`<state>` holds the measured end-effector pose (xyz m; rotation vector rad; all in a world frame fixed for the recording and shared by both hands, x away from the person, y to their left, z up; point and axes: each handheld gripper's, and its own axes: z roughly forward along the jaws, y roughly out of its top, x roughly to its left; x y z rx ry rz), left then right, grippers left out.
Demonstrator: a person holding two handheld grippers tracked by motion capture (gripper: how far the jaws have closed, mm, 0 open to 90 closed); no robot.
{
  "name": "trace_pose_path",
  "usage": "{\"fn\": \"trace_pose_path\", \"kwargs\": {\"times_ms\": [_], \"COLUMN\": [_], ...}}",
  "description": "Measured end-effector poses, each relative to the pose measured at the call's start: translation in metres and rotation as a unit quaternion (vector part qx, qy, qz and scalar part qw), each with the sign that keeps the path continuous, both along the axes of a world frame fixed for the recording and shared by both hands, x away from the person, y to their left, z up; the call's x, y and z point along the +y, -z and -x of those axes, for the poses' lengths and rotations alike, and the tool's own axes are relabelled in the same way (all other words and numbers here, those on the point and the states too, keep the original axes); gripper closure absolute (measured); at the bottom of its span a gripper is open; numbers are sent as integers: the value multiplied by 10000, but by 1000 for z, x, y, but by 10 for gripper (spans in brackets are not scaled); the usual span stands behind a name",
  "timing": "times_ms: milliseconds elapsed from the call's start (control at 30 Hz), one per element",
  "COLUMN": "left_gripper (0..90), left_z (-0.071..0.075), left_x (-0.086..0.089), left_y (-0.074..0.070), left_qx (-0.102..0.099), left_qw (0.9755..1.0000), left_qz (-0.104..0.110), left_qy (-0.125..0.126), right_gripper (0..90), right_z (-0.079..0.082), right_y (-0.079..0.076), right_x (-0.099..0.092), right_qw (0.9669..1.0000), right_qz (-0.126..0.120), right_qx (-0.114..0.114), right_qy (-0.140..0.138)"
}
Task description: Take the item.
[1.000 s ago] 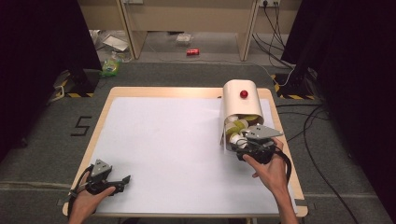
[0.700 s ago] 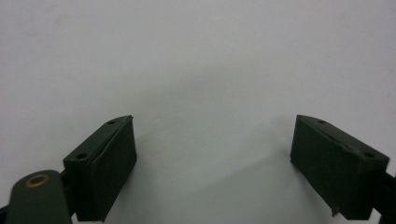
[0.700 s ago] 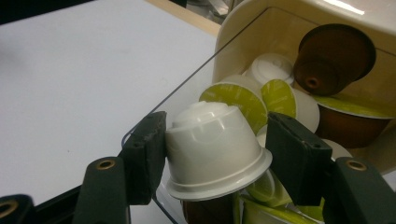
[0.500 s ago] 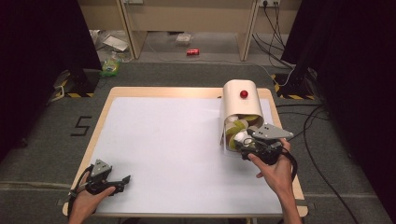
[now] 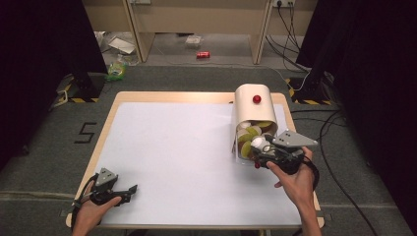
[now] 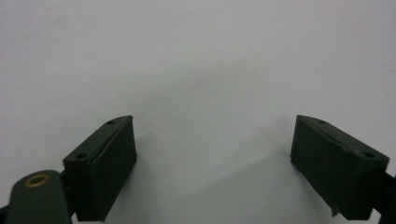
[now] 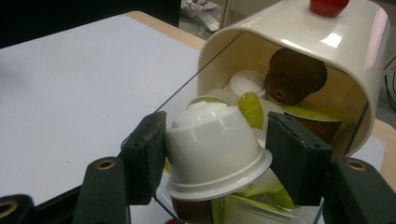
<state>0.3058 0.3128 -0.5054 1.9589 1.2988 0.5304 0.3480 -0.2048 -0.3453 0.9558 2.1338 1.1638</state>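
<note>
At the right side of the white table (image 5: 187,162), the right gripper (image 5: 256,147) closes its two black jaws on a white coffee capsule (image 7: 212,149), one pad pressed to each flank of the cup. The capsule sits tilted at the mouth of a cream dispenser (image 5: 253,105) with a red knob (image 5: 256,99) on top — the container lies on the table's right half, its opening towards the person.

The right gripper view looks straight into that opening: a brown capsule (image 7: 294,74) high inside, another white one (image 7: 247,84) behind it, and yellow-green foil lids (image 7: 252,109) packed between them, with a clear front panel edging the mouth. From the high view the same contents read as a jumble of pale and green discs, and the held capsule as a small white spot (image 5: 257,143) just ahead of the right hand (image 5: 295,179).

The left gripper (image 5: 123,191) rests near the table's front left corner, well apart from the dispenser — its own view shows the jaws spread wide over bare white surface, nothing between them.
</note>
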Motion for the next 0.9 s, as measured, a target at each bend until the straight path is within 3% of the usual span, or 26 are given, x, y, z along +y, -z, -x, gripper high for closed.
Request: {"fn": "trace_pose_path", "kwargs": {"times_ms": [900], "left_gripper": [135], "left_z": [0], "left_x": [1], "left_y": [0], "left_qx": [7], "left_qw": [10000], "left_qz": [30], "left_qy": [0], "right_gripper": [401], "right_z": [14], "right_y": [-7], "right_x": [-29], "right_qw": [9995], "right_qz": [-193], "right_qx": [-80], "right_qy": [249]}}
